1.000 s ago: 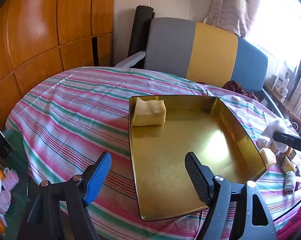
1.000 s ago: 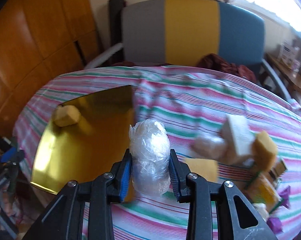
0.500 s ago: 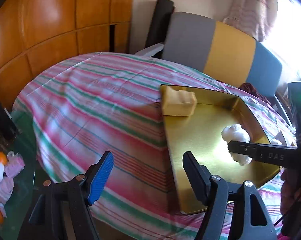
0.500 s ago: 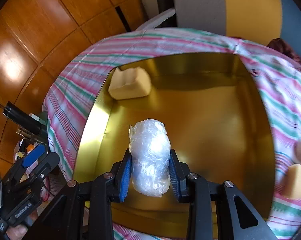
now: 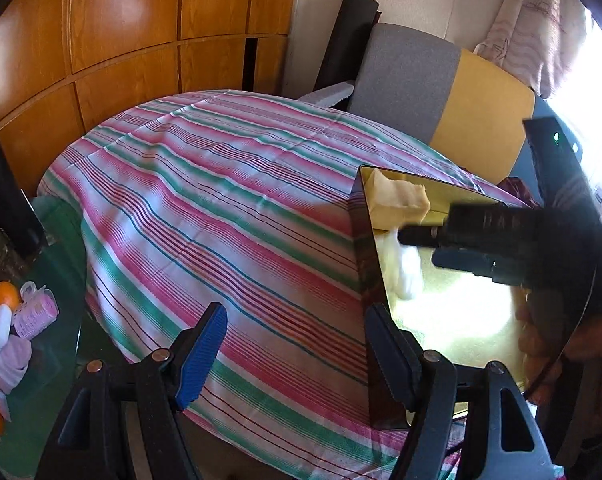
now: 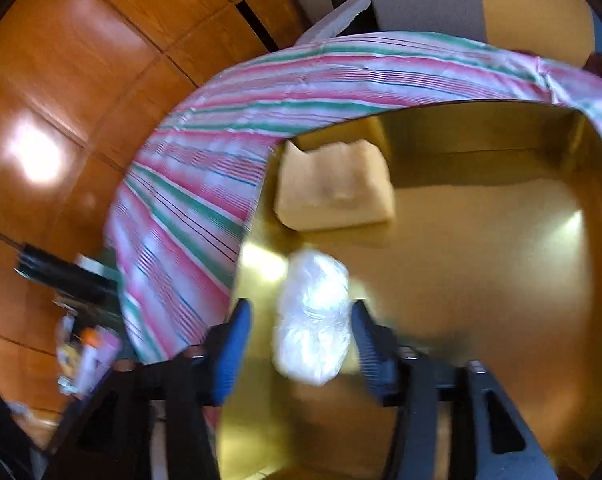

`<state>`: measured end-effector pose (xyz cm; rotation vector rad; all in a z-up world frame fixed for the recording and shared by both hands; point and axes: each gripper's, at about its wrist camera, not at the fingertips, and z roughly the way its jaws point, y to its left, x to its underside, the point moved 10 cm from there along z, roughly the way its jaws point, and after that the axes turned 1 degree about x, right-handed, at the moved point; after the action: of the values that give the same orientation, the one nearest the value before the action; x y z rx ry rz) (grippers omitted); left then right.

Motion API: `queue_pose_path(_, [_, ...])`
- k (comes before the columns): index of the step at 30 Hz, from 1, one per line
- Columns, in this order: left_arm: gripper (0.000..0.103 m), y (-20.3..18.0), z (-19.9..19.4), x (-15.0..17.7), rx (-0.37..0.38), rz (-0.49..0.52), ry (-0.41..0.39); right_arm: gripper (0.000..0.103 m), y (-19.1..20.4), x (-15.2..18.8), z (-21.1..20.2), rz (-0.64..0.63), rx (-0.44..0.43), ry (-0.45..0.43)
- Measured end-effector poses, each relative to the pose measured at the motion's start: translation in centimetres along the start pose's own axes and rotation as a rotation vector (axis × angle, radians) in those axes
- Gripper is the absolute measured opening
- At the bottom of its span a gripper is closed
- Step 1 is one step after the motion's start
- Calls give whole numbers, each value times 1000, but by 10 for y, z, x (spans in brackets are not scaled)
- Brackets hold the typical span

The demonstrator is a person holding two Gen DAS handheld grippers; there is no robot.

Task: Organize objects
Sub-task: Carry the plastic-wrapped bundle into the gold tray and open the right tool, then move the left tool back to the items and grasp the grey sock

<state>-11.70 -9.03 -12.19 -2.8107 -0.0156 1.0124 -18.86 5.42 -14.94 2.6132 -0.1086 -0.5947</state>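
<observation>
Now parted, right gripper (image 6: pixel 301 344) jaws flanking crinkly plastic-wrapped bundle (image 6: pixel 313 320) on glossy gold tray (image 6: pixel 481 280), just beside pale spongy block (image 6: pixel 335 186); left gripper (image 5: pixel 297 354) jaws wide, gripping nothing.

From where I stand, the only lettering is faint, raised characters on the black body of the right gripper (image 5: pixel 405 236), roughly "DA"; the rest is too blurred to read.
</observation>
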Motion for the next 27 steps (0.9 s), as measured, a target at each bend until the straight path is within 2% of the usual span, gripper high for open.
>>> queue_pose_path(2, [73,-1,0,0,0,2,-4,60,4,-2,-6,-13,-21,-19])
queue_pose_path(5, [73,-2,-1,0,1,5,-5,62,1,6,-16,-33,-4,-19])
queue_pose_path(14, [73,-17,-9,0,17,39,-19,78,-24,31,-49,-73,115,-76])
queue_pose_path(20, [73,-34,-20,-2,37,83,-47,81,-36,40,-82,-119,208,-163])
queue_pose_path(27, [73,-59,-32,-1,75,145,-68,82,-57,49,-126,-133,276,-248])
